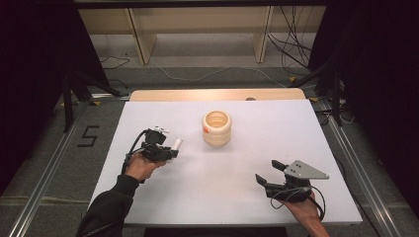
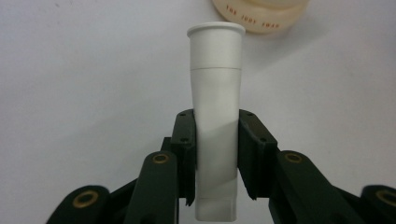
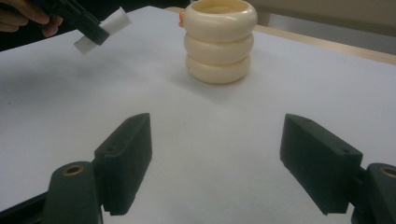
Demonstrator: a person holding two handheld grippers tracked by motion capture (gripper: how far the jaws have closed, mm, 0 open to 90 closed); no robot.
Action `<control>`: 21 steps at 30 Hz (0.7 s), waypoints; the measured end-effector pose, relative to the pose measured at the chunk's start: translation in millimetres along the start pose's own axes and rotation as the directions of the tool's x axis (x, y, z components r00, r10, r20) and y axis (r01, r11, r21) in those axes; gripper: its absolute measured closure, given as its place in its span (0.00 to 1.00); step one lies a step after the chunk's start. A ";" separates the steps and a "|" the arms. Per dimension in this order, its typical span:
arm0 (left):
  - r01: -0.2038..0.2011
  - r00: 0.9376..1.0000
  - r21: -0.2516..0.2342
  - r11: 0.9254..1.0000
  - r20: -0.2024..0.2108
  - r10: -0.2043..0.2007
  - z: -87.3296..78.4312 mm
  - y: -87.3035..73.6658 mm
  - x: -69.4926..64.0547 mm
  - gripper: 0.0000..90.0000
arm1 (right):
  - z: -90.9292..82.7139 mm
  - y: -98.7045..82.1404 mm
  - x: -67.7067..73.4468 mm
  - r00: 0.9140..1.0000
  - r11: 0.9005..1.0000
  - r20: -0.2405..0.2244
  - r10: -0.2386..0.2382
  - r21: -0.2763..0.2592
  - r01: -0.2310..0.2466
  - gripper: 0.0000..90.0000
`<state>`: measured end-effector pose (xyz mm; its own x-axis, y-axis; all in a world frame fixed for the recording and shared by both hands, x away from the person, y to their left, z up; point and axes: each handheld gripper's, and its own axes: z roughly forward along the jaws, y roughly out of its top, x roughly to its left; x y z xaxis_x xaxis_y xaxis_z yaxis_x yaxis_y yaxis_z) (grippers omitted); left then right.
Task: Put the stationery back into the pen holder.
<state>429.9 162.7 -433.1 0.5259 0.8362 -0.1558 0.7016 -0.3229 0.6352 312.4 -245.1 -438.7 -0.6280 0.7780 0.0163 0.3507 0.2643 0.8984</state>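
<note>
My left gripper (image 1: 168, 150) is shut on a white tube (image 2: 215, 116) with a flared cap end; its pads press the tube's sides, and the cap end points toward the cream holder. The tube (image 1: 176, 143) hangs just above the white table at the left. A cream ribbed holder (image 1: 217, 128) of three stacked rings, open on top with a small orange mark, stands upright at the table's middle back. My right gripper (image 1: 267, 173) rests low at the front right, jaws wide open with nothing between them, facing the holder (image 3: 219, 42). From there the left gripper (image 3: 91, 30) and tube (image 3: 105, 28) show at the upper left.
The white tabletop (image 1: 222, 182) ends in a wooden strip (image 1: 217, 95) at the back. Metal rails (image 1: 44, 173) run along both sides. Cables (image 1: 291, 49) and wooden furniture legs (image 1: 141, 39) lie on the floor behind the table.
</note>
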 end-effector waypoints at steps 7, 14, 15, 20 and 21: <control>0.050 0.997 -0.126 0.991 0.067 -0.041 -5.5 0.5 1.5 0.78 | 0.3 -0.3 -0.3 1.000 1.000 -0.002 0.002 0.001 -0.002 0.29; 0.076 0.995 -0.250 0.965 0.083 -0.056 -9.6 -0.1 0.9 0.78 | 1.2 -0.6 -0.3 1.000 1.000 -0.003 0.002 0.003 -0.002 0.29; 0.077 0.995 -0.259 0.963 0.085 -0.057 -9.9 -0.3 1.1 0.78 | 1.3 -0.7 -0.3 1.000 1.000 -0.003 0.002 0.002 -0.002 0.29; 0.087 0.994 -0.315 0.945 0.086 -0.063 -11.1 -0.2 1.0 0.78 | 1.7 -0.8 -0.3 1.000 1.000 -0.004 0.001 0.000 -0.001 0.29; 0.095 0.993 -0.326 0.941 0.091 -0.069 -11.3 -0.1 0.8 0.78 | 1.6 -0.8 -0.2 1.000 1.000 -0.003 0.002 0.004 -0.002 0.29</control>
<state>424.8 168.4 -424.7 0.5181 0.8125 -0.2671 0.5531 -0.0800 0.8293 313.3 -244.5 -440.1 -0.6292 0.7770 0.0198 0.3552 0.2648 0.8965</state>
